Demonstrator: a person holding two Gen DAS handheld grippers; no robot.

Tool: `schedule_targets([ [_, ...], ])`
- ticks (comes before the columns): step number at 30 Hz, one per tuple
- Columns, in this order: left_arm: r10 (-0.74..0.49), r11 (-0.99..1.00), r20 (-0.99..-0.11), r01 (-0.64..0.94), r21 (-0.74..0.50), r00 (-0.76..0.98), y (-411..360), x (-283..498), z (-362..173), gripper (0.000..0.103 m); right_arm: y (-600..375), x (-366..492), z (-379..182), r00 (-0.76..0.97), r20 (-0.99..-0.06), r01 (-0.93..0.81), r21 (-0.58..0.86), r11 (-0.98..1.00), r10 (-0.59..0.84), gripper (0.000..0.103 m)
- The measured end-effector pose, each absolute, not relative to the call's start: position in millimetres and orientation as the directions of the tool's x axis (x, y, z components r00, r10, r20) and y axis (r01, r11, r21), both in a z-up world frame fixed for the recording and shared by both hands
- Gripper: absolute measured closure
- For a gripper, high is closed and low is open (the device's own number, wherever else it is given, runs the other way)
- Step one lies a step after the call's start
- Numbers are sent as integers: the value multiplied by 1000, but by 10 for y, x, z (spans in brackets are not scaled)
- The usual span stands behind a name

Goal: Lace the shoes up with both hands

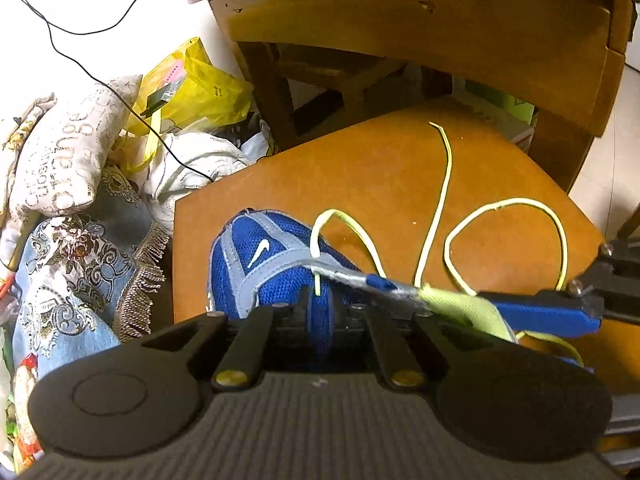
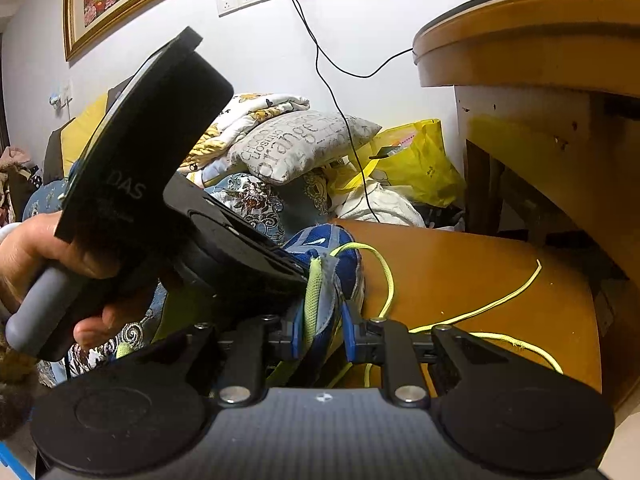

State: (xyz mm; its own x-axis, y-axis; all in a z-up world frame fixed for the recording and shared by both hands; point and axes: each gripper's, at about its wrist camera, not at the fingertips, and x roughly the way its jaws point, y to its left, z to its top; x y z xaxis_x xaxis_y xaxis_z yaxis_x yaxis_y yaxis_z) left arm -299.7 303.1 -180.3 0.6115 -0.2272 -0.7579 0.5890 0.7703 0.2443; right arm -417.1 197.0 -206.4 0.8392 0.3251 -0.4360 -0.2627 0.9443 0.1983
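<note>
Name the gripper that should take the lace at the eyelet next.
Left. The left gripper sits right at the lace over the shoe, while the right gripper is clamped on the shoe's tongue, steadying it.

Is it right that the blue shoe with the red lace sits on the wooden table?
Not quite. The lace is yellow-green, not red, as the left wrist view shows. The blue shoe does sit on the wooden table.
</note>
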Motion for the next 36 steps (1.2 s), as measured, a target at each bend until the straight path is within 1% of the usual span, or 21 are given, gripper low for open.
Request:
schedule_targets([
  [8,-243,768,-748,593,240,618,3027,-2998,-1816,95,1979,-4175,-2078,840,-436,-260,197,945,322,81],
  [10,-253,761,-741,601,245,622,3035,-3013,-1828,99,1977,-4178,-2087,839,-437,-257,208,944,325,82],
  [12,-263,744,-732,615,261,629,3041,-3036,-1845,99,1982,-4193,-2098,838,-437,-250,227,941,328,83],
  [18,-347,685,-691,675,274,634,3094,-3156,-1865,100,2104,-4345,-2139,874,-411,-183,217,959,259,82],
  [20,-350,674,-690,682,285,634,3091,-3202,-1874,102,2122,-4386,-2157,885,-402,-149,230,962,234,82],
  [23,-341,670,-688,679,300,641,3118,-3251,-1861,102,2111,-4394,-2172,889,-402,-117,261,958,218,83],
  [27,-372,676,-676,685,273,636,3236,-3315,-1774,102,2093,-4374,-2179,889,-403,-100,291,952,216,83],
  [29,-363,684,-672,674,279,646,3263,-3341,-1741,102,2082,-4370,-2179,889,-402,-100,300,949,221,83],
  [30,-356,689,-671,668,282,651,3267,-3348,-1726,99,2080,-4371,-2182,889,-400,-102,301,948,223,83],
  [32,-343,699,-672,656,284,656,3244,-3346,-1705,95,2076,-4370,-2186,889,-397,-106,302,947,226,83],
  [34,-330,709,-687,650,273,648,3211,-3295,-1700,82,2078,-4369,-2189,889,-397,-108,301,947,228,82],
  [36,-340,708,-710,665,238,617,3175,-3238,-1700,79,2072,-4368,-2186,886,-400,-111,306,945,234,80],
])
